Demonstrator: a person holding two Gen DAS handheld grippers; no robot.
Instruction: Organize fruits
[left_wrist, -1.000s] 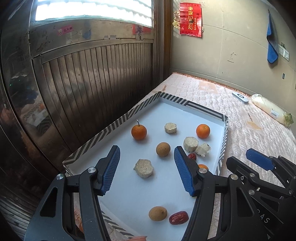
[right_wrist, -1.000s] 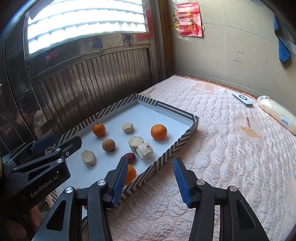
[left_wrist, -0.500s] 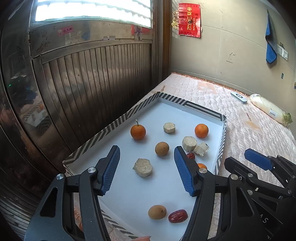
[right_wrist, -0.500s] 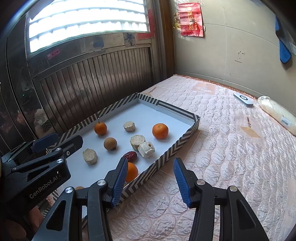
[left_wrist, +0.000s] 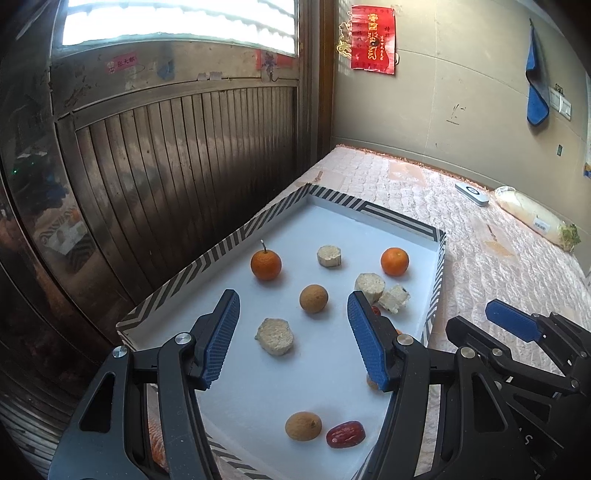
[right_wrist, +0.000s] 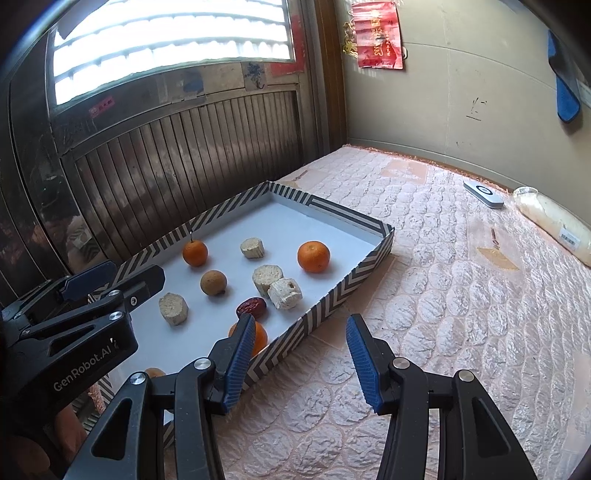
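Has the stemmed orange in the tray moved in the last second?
No. The stemmed orange sits at the same spot beside the tray's striped left wall, behind the brown round fruit.

Both grippers are the same make: black plastic frames with triangular cut-outs, silver round screw heads at the pivots, and long fingers faced with blue ribbed pads. The left gripper (left_wrist: 293, 334) shows those pads clearly, as does the right gripper (right_wrist: 301, 363). From the right wrist view, white lettering "GenRobot.AI" runs along the left gripper's black side. A bare hand (right_wrist: 55, 439) shows under it.
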